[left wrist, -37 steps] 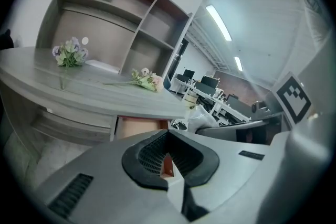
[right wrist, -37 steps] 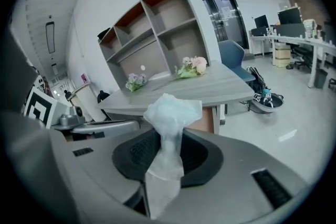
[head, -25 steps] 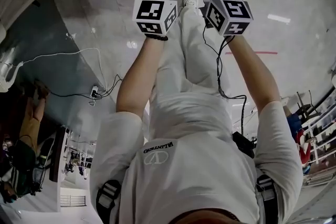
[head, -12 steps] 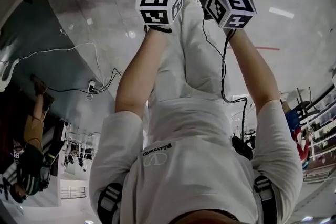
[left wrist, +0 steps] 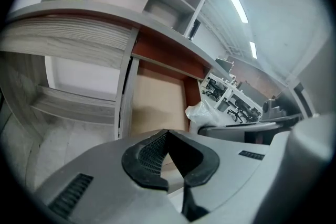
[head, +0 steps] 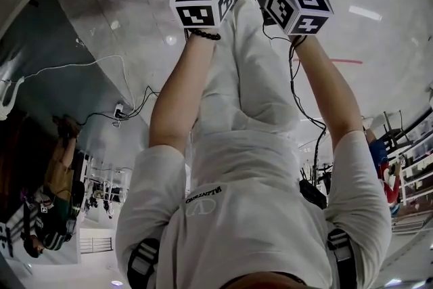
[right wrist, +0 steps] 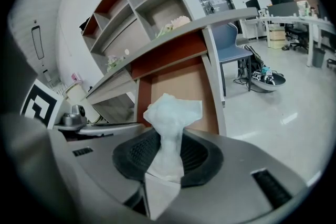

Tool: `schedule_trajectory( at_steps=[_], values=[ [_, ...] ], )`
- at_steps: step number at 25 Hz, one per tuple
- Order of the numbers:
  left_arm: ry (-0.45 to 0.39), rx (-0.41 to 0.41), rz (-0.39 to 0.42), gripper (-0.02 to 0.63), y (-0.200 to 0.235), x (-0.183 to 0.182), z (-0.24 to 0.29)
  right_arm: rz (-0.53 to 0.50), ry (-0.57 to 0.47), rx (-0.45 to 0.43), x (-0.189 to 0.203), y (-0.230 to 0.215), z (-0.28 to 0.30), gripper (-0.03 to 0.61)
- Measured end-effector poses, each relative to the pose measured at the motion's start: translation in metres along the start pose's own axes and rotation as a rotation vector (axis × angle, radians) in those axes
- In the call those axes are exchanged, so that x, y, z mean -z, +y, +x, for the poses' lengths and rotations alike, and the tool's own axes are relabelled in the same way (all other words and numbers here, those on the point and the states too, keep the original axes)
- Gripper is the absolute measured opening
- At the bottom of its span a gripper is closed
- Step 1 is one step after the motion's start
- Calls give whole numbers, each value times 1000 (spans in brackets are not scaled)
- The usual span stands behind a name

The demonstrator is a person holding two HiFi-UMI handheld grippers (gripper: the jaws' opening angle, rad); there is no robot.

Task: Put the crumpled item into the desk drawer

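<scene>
Right gripper is clamped on the tissue. It's pinched round the waist, with the crumpled top fanning out past the pads and a tail hanging down on the near side. Left gripper is closed up with nothing in it, riding just left of the right one.

Ahead and lower, under the curved desk top, there's a brown-floored box with reddish sides. I take that to be the open drawer, but can't swear it isn't just a recess.

So the step in hand looks like the carry-in. How I'd do it:
- Bring the right gripper forward and down until the tissue's top is well over that brown floor, not just at the near edge.
- Mind the desk lip above on the way in.
- Only let go once inside. The tissue's light, so it may cling to a pad or drift. Open wide and back straight out.
- Park the left one off to the left, out of the way, ready to push the drawer shut afterwards.
</scene>
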State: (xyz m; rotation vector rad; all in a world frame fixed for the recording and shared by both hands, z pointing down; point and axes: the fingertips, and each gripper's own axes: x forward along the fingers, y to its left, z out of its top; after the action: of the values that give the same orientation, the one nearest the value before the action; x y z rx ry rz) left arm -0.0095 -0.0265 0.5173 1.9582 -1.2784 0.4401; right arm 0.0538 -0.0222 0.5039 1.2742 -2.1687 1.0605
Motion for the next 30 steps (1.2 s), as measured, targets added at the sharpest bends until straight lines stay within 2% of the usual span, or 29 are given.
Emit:
schedule_trajectory(
  at_steps=[30],
  values=[
    [-4, -16, -8, 2, 6, -5, 2, -48, 41, -6, 8, 6, 16, 126]
  ],
)
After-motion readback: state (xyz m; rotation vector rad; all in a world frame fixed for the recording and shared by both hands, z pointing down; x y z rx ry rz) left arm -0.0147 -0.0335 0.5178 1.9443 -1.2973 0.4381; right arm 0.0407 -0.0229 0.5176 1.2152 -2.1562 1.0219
